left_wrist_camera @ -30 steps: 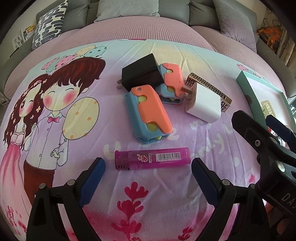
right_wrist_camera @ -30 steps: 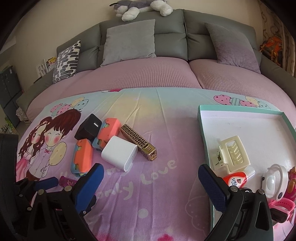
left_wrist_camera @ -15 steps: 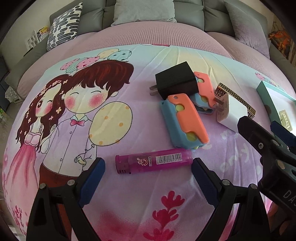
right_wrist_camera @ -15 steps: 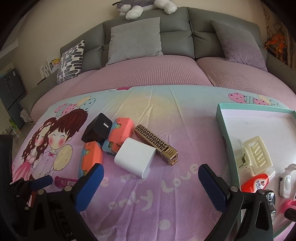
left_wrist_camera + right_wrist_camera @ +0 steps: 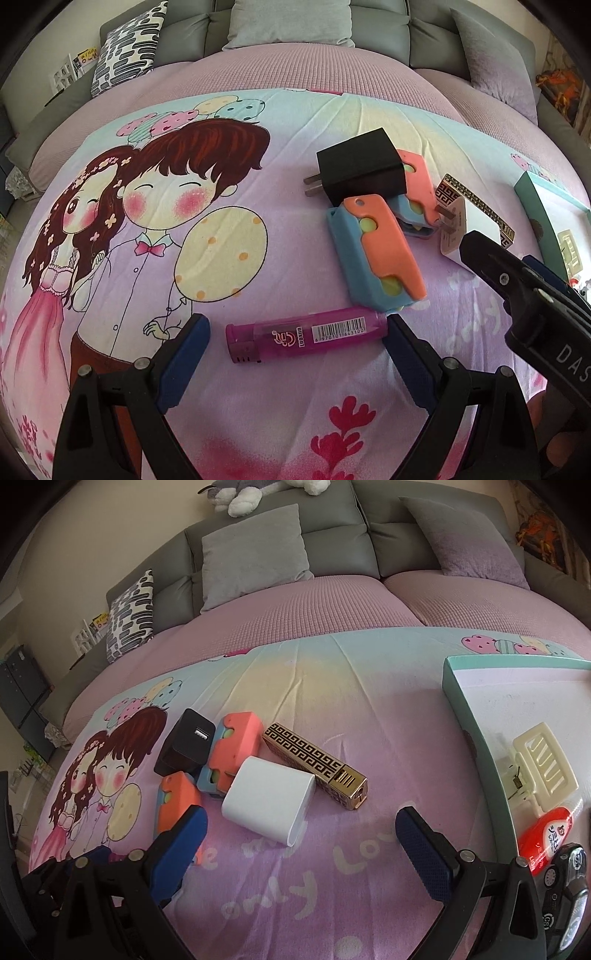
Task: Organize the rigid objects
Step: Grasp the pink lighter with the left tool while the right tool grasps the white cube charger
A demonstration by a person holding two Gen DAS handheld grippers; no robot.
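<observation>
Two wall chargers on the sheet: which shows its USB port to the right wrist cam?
The black charger: its USB port faces that camera. The white charger shows only blank sides.

So on the blanket: two chargers, black (image 5: 364,166) and white (image 5: 269,799), two orange-blue toys (image 5: 376,251) (image 5: 232,753), one pink lighter (image 5: 306,335), one gold lighter (image 5: 316,764).

Both tools (image 5: 295,354) (image 5: 301,843) wide apart, empty

Magenta lighter (image 5: 306,337) lying flat on bedsheet, black charger (image 5: 361,166), white charger (image 5: 268,799), gold lighter (image 5: 316,763) clustered
</observation>
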